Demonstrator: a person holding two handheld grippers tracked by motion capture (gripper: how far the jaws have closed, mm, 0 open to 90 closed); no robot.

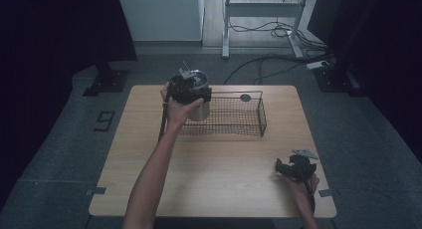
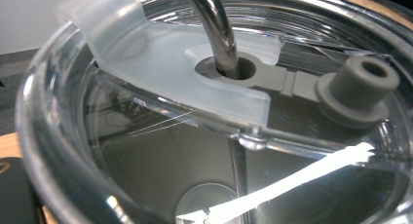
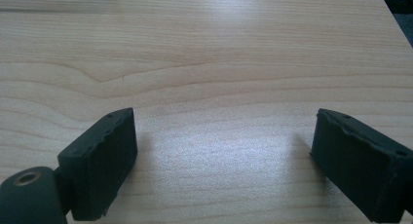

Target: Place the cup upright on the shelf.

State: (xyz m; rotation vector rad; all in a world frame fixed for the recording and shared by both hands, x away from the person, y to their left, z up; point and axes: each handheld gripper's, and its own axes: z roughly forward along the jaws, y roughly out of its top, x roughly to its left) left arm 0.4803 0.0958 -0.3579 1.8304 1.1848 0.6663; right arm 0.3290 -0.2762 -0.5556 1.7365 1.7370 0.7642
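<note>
Tumbler [image 1: 198,108], a steel cup with a clear lid [image 2: 146,87] and a metal straw [image 2: 214,29], is standing upright at the left end of the wire basket [image 1: 251,120], apparently inside it, toward the far side of the tabletop [image 1: 219,179]. The left hand-held gripper [image 1: 189,87] is sitting directly over its top, so close that the left gripper view is looking down through the lid at the straw and a grey stopper [image 2: 358,87]; its jaws are out of sight there, and whether it is gripping the tumbler cannot be told. The cup's long axis is running vertically, straight below that gripper, so any lift looks likely to go straight up past the basket's rim. The left hand [image 1: 176,109] is by far the nearer one. The right hand-held gripper [image 1: 293,168] is lying well apart at the near right corner, jaws spread wide over bare wood and holding nothing. The basket's right half is lying open save a small dark disc [image 1: 245,97] at its far edge, and broad free tabletop is stretching between the basket and the near edge.
</note>
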